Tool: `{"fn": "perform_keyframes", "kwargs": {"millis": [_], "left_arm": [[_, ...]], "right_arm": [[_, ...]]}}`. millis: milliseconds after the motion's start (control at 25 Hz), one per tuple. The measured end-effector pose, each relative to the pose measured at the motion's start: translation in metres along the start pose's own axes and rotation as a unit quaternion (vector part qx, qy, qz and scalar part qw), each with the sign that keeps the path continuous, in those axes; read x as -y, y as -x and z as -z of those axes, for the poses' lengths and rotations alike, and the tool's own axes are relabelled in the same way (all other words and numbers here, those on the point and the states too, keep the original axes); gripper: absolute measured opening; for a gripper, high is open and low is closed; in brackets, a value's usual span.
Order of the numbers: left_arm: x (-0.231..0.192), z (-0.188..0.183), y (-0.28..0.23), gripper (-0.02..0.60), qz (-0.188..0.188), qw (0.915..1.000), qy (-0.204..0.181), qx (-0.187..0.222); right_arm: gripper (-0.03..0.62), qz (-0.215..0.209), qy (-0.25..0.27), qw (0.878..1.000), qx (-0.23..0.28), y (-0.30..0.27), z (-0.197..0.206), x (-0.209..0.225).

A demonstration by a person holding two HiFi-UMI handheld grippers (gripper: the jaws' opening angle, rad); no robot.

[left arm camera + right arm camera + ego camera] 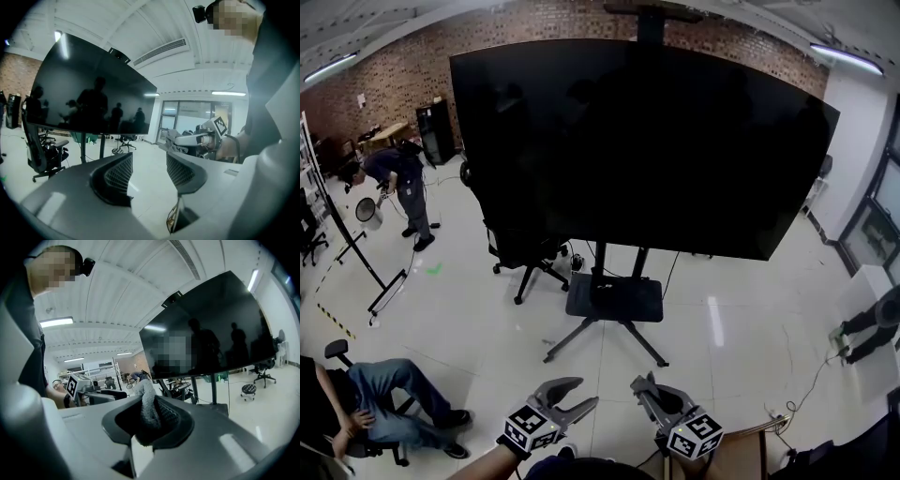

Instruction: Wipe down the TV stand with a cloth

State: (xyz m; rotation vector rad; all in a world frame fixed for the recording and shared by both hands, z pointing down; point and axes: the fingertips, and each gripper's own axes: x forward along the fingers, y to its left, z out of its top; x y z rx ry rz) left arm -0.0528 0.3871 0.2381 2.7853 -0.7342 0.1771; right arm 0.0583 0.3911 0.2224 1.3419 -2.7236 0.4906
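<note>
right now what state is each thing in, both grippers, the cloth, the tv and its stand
left gripper: open, nothing between its jaws
right gripper: shut on the cloth
cloth: bunched, pinched between the right gripper's jaws, one end sticking up
TV: screen dark, showing only reflections
TV stand: upright, cloth not touching it

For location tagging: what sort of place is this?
Probably an open-plan office or lab: a large black TV on a black floor stand, a black swivel office chair and a red brick wall.
</note>
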Motion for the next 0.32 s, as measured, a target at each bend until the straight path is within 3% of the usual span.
{"fn": "perform_keyframes", "kwargs": {"millis": [320], "left_arm": [[-0.019,-0.014,0.006,0.25,-0.002,1.0,-0.007,0.006]], "right_arm": [[0.049,0.0,0.005,1.0,0.003,-0.013,-0.014,-0.005]]}}
